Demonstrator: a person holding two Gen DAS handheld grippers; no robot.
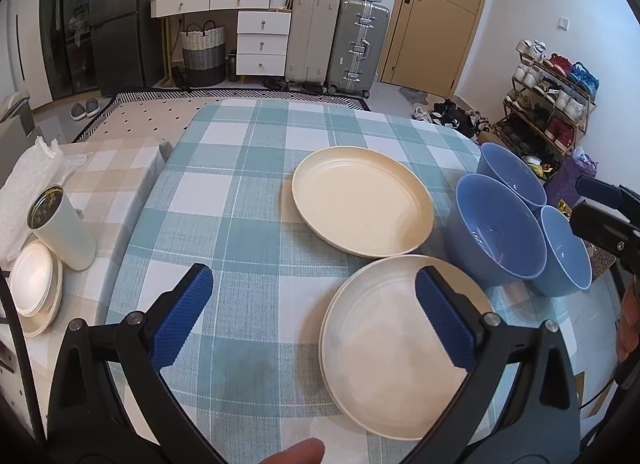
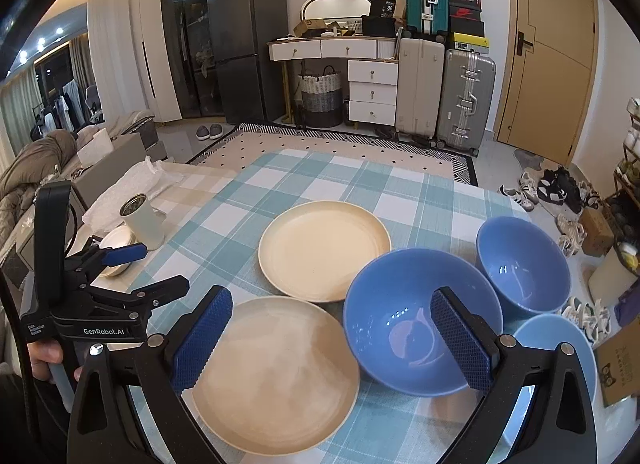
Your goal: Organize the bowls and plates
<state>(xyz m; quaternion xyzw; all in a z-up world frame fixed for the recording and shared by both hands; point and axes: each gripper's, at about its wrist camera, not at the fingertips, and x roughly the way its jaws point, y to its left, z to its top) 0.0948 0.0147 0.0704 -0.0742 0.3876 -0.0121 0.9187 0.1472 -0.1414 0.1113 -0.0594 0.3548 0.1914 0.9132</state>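
Looking along the left hand-held gripper (image 1: 314, 314), its two blue-padded fingers (image 1: 182, 318) stand wide apart and hold nothing, hovering above the checked tabletop (image 1: 240, 200). The right-hand pad overlaps the near cream plate (image 1: 392, 348), which lies just in front of a second cream plate (image 1: 362, 202); their rims almost meet. To the right three blue bowls cluster: a large bowl (image 1: 496, 232) in the middle, a far bowl (image 1: 512, 176) behind it, and a near bowl (image 1: 566, 252) at the edge, all close together. On the left a white cup (image 1: 64, 230) stands beside a small stack of white dishes (image 1: 34, 288).

From the right wrist, the right hand-held gripper (image 2: 332, 340) is likewise spread open and empty above the tabletop (image 2: 312, 180). Its left pad sits over the near cream plate (image 2: 276, 376), its right pad over the large bowl (image 2: 404, 316). The second cream plate (image 2: 324, 250) lies behind, the far bowl (image 2: 524, 264) to the right, the near bowl (image 2: 560, 336) partly hidden by the finger. The left hand-held gripper (image 2: 136, 268) shows at the left, held by a hand (image 2: 46, 360).
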